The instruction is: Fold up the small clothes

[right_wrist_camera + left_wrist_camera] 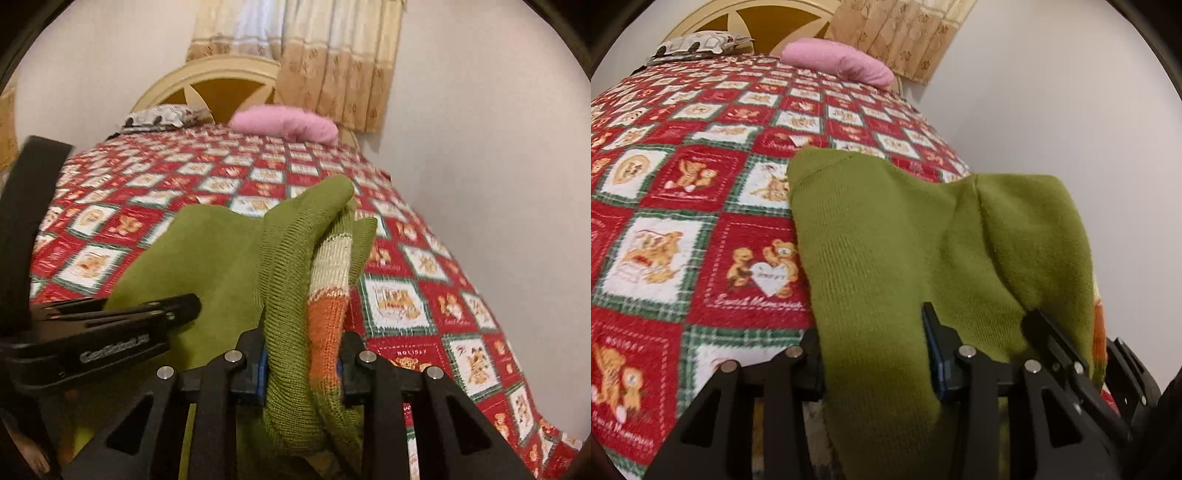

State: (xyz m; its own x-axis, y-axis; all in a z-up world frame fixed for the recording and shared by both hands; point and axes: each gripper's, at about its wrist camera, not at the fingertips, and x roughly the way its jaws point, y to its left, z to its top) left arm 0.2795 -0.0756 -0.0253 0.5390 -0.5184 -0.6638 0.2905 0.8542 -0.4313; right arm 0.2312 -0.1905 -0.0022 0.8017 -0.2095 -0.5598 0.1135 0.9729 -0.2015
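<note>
A small green knit sweater (879, 229) with an orange and cream striped part (327, 317) is lifted off the bed at its near end. In the left wrist view my left gripper (875, 362) is shut on a thick fold of the green cloth, which fills the gap between its fingers. My right gripper (303, 358) is shut on a bunched edge where green, orange and cream knit meet. The two grippers are close together: the right one (1056, 343) shows at the sweater's right edge, the left one (184, 304) at the left. The sweater's far part rests on the bedspread.
The bed carries a red, white and green teddy-bear quilt (683, 221). A pink pillow (838, 62) and a patterned pillow (698, 44) lie by the cream headboard (207, 81). A beige curtain (332, 66) hangs behind, and a white wall (1052, 110) borders the bed's right side.
</note>
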